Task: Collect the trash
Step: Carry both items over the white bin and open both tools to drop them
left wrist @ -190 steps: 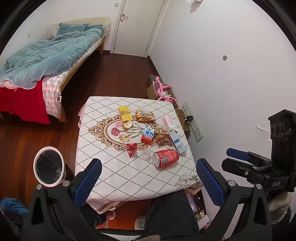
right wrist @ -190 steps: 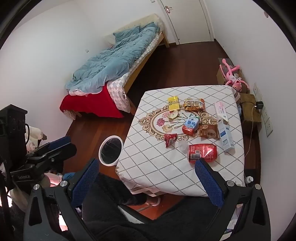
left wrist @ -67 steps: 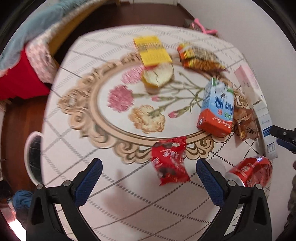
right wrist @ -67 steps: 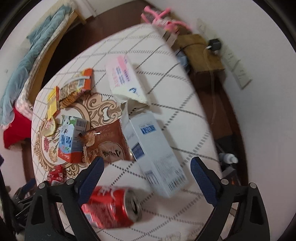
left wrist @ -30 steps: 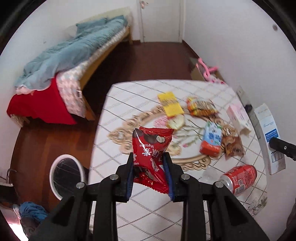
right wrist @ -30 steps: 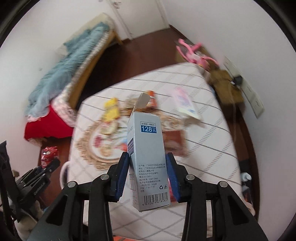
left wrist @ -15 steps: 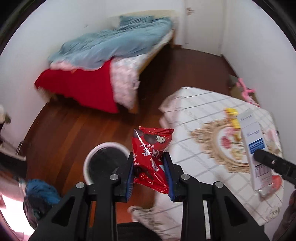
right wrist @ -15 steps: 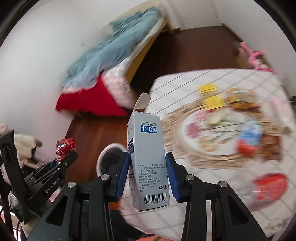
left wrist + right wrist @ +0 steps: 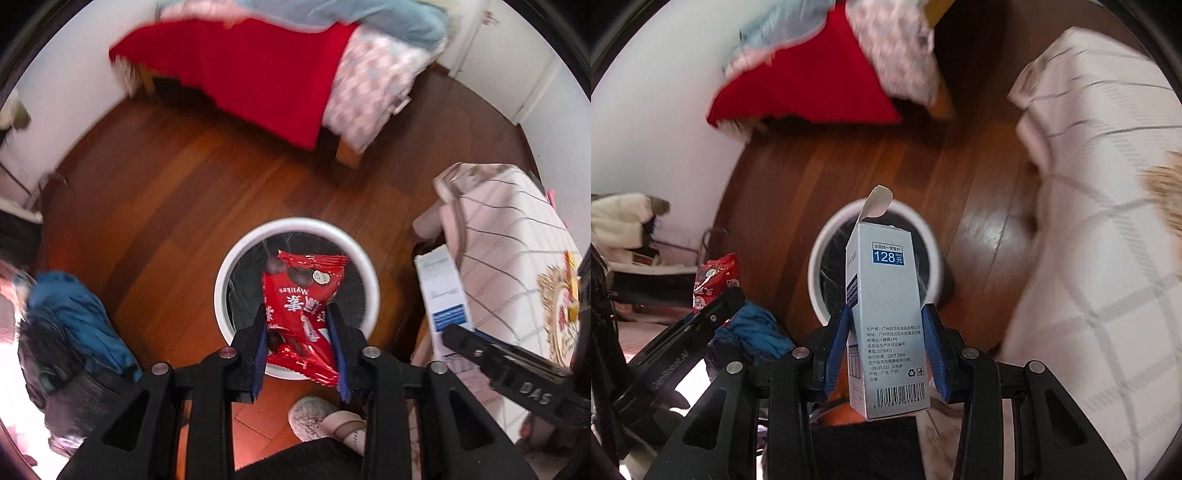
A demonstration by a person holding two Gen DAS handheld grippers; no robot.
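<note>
So both claws are loaded and parked over the bin right now. The left claw is clamped on a red snack wrapper, pinched by its lower half so the rest sticks out straight over the mouth of the white bin on the wood floor, which looks like a setup for just letting go and having it drop in. The wrapper reads "Mylikes" upside down from this angle, plus some big white Chinese characters and a little round sticker I can't quite make out. The right claw is squeezed on a tall white carton, held upright by its long sides with the top flap hanging open, also lined up in front of the bin. That one says "128元" in a blue box, has a block of small Chinese print, a recycling mark and a barcode at the bottom. The desk with the checked cloth sits just off to the side, so it's a short trip from desk to bin. My guess is both go in at once.
</note>
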